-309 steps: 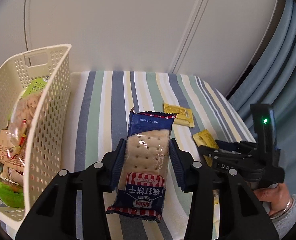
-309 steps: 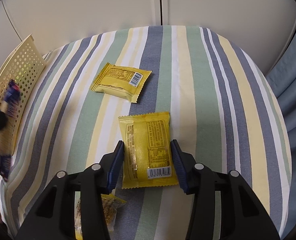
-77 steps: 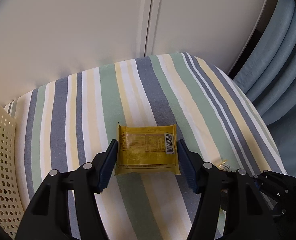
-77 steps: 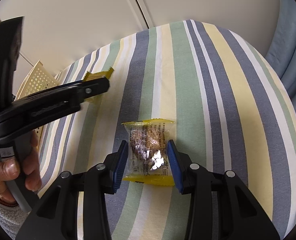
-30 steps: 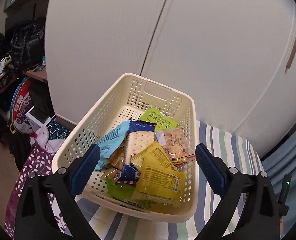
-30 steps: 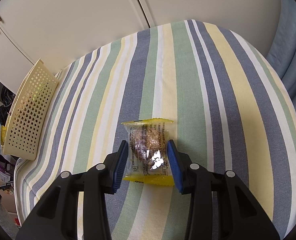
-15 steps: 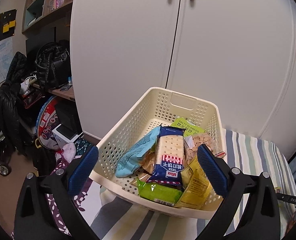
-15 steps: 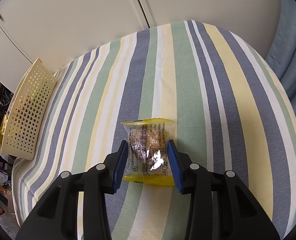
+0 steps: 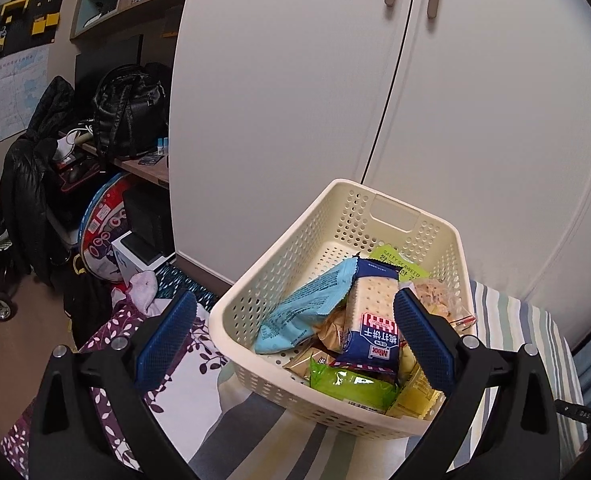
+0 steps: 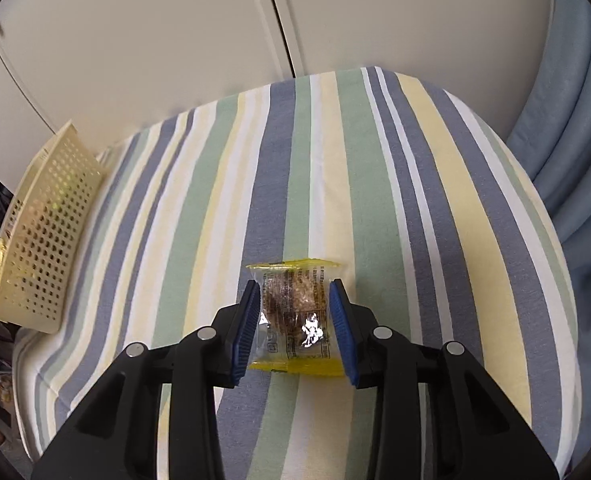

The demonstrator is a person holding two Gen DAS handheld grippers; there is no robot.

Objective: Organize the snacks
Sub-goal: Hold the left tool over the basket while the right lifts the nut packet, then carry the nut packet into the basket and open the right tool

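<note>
In the left wrist view a cream perforated basket [image 9: 295, 264] stands at the end of the striped cloth. It holds a blue cracker pack [image 9: 371, 332], a light blue bag [image 9: 307, 308], a green pack [image 9: 351, 384] and a yellow pack [image 9: 415, 392]. My left gripper [image 9: 295, 340] is wide open before the basket's near wall and holds nothing. In the right wrist view my right gripper [image 10: 295, 328] is shut on a clear, yellow-edged snack packet [image 10: 295, 320], with a pad against each side. Whether the packet is off the cloth I cannot tell.
The striped cloth [image 10: 375, 200] covers a rounded surface, with the basket [image 10: 43, 232] at its far left edge. White cupboard doors [image 9: 375, 100] stand behind and a blue curtain [image 10: 567, 120] hangs to the right. Left of the basket are bags, coats and boxes [image 9: 95, 200].
My left gripper has drawn back and turned left from the basket, staying open. The right gripper's fingers have narrowed onto the packet, and its view has shifted slightly.
</note>
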